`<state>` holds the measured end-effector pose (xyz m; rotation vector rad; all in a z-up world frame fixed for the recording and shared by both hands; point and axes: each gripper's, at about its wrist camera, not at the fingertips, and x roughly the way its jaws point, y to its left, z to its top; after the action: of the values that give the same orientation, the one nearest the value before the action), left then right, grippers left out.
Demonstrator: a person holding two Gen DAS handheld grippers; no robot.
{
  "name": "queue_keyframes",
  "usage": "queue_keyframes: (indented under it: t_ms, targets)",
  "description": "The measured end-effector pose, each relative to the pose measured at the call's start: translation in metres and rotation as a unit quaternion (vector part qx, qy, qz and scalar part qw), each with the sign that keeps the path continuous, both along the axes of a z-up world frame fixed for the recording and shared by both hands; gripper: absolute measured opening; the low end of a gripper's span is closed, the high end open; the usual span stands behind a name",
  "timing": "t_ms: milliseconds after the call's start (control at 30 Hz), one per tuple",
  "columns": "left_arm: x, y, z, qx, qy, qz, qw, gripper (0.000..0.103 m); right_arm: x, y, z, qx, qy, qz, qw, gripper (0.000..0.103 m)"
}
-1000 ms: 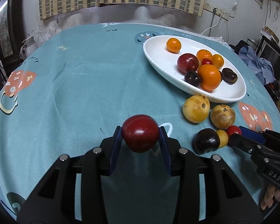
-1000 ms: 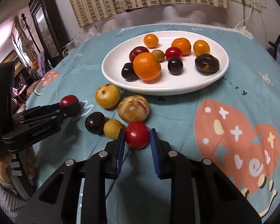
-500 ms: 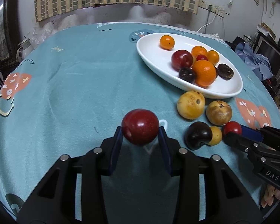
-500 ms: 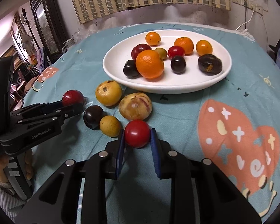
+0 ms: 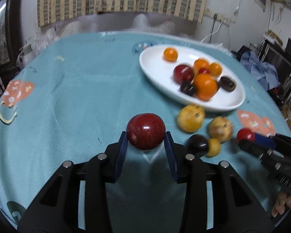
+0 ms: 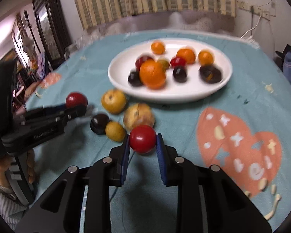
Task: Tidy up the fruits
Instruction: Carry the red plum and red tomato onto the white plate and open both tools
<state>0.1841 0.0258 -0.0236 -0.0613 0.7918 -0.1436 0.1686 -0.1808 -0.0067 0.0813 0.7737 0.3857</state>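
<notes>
My left gripper is shut on a dark red apple, held above the teal tablecloth. My right gripper is shut on a small bright red fruit, also lifted. Each gripper shows in the other view, the left gripper at the left and the right gripper at the right. A white oval plate ahead holds several oranges, red and dark fruits. On the cloth before the plate lie two yellow-brown fruits, a dark plum and a small yellow fruit.
The round table carries a teal cloth with orange prints. A curtain and white wall stand behind. A dark cabinet is at the left, and clothes and shelving at the right.
Both grippers have risen with their fruits and moved toward the plate. The current frames are motion-blurred.
</notes>
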Motion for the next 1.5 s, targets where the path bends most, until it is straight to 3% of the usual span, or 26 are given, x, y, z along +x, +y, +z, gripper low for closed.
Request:
queue_keyframes:
  t_ms: [67, 167, 300, 433, 500, 633, 833, 933, 1033, 1067, 1100, 1167, 1267, 1333, 1433, 1500]
  targets:
    - [-0.012, -0.004, 0.016, -0.009, -0.024, -0.007, 0.9996, 0.039, -0.014, -0.014, 0.027, 0.013, -0.045, -0.016, 0.999, 0.027]
    - [-0.029, -0.02, 0.046, 0.008, -0.068, -0.016, 0.9975, 0.039, -0.032, -0.037, 0.061, 0.029, -0.108, -0.049, 0.993, 0.027]
    - [-0.023, -0.048, 0.085, 0.023, -0.099, -0.042, 0.9939, 0.039, -0.019, -0.05, 0.088, 0.038, -0.119, -0.058, 0.99, 0.027]
    - [0.014, -0.062, 0.109, 0.017, -0.113, -0.039, 0.9926, 0.04, 0.014, -0.045, 0.107, 0.021, -0.132, -0.061, 0.989, 0.027]
    - [0.036, -0.063, 0.107, 0.007, -0.107, -0.033, 0.9937, 0.04, 0.034, -0.04, 0.098, 0.017, -0.121, -0.06, 0.991, 0.027]
    - [0.084, -0.059, 0.074, -0.004, -0.066, -0.011, 0.9977, 0.04, 0.073, -0.028, 0.053, 0.007, -0.066, -0.05, 0.997, 0.027]
    - [0.113, -0.044, 0.033, -0.018, -0.014, -0.001, 0.9997, 0.043, 0.103, -0.015, 0.005, -0.028, 0.015, -0.05, 0.998, 0.028]
    - [0.108, -0.041, 0.033, -0.017, -0.024, 0.001, 0.9996, 0.059, 0.096, -0.02, 0.008, -0.018, 0.007, -0.059, 0.998, 0.028]
    - [0.095, -0.039, 0.043, -0.017, -0.04, 0.003, 0.9991, 0.06, 0.079, -0.029, 0.033, 0.02, -0.017, -0.062, 0.998, 0.028]
    - [0.09, -0.037, 0.046, -0.016, -0.043, 0.003, 0.9989, 0.06, 0.075, -0.031, 0.042, 0.027, -0.027, -0.062, 0.997, 0.033]
    - [0.079, -0.035, 0.051, -0.017, -0.048, 0.005, 0.9987, 0.062, 0.069, -0.032, 0.05, 0.03, -0.039, -0.068, 0.996, 0.057]
    - [0.063, -0.029, 0.056, -0.019, -0.055, 0.011, 0.9983, 0.066, 0.061, -0.026, 0.064, 0.018, -0.087, -0.08, 0.993, 0.073]
    - [0.034, -0.019, 0.053, -0.023, -0.051, 0.022, 0.9982, 0.066, 0.07, -0.011, 0.051, -0.032, -0.089, -0.085, 0.992, 0.073]
    - [0.013, -0.01, 0.047, -0.021, -0.045, 0.027, 0.9984, 0.066, 0.058, -0.02, 0.054, 0.01, -0.085, -0.076, 0.993, 0.073]
    - [-0.019, 0.003, 0.038, -0.029, -0.043, 0.033, 0.9981, 0.066, 0.015, -0.03, 0.094, 0.046, -0.143, -0.064, 0.987, 0.073]
    - [-0.03, 0.007, 0.034, -0.031, -0.038, 0.033, 0.9983, 0.066, -0.016, -0.031, 0.107, 0.055, -0.17, -0.046, 0.983, 0.083]
